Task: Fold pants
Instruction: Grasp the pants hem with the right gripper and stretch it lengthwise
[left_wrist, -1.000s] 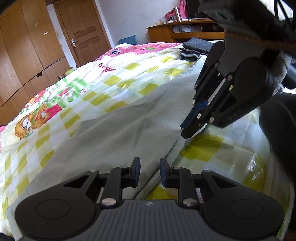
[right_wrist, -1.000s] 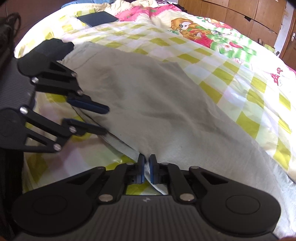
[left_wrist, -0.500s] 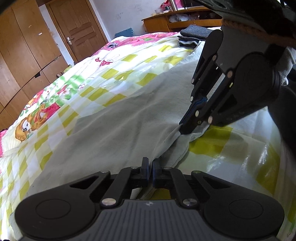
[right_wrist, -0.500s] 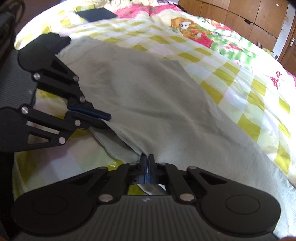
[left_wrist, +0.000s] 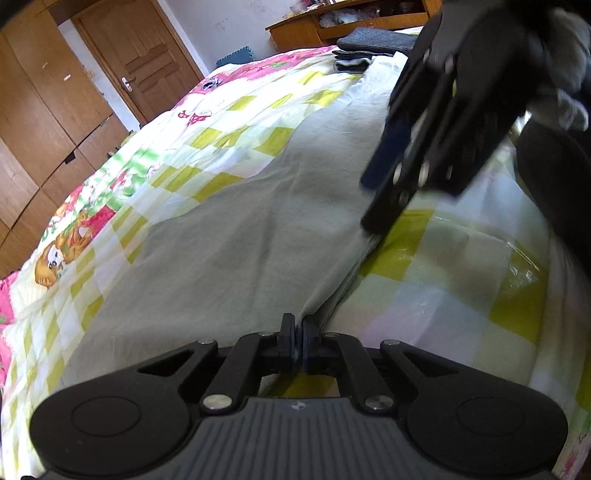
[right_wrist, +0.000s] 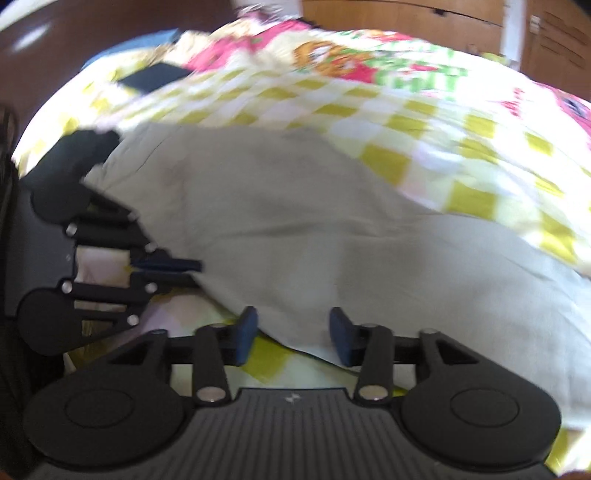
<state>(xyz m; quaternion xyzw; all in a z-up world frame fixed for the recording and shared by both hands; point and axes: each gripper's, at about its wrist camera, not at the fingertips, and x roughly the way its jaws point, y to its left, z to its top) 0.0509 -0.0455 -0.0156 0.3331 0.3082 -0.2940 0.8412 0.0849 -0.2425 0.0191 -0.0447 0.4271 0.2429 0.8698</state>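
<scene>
At nine o'clock in the left wrist view stand the wooden wardrobe (left_wrist: 33, 122) and a panelled door (left_wrist: 136, 62), and the checked bedspread (left_wrist: 236, 110) runs from there across the bed. The pants (left_wrist: 236, 251), pale grey-green and spread flat, fill the middle of that view, their near edge reaching six o'clock. There the left gripper (left_wrist: 297, 341) has its jaws pressed together on the hem of the pants, the cloth rising into the pinch. Further right, at two o'clock, the right gripper (left_wrist: 384, 199) hangs over the same edge; its own camera, blurred, shows its jaws standing wide apart and holding nothing, with the pants (right_wrist: 314, 229) edge lying between and just beyond the blue fingertips (right_wrist: 245, 334). A folded dark garment (left_wrist: 373, 40) lies at the far end of the bed, well apart. The step in hand seems to be taking the long edge at two places before lifting it over. To do it well, the right gripper should probably close on all layers of the edge, at the same depth as the left, so both lift together and the fold line stays straight.
</scene>
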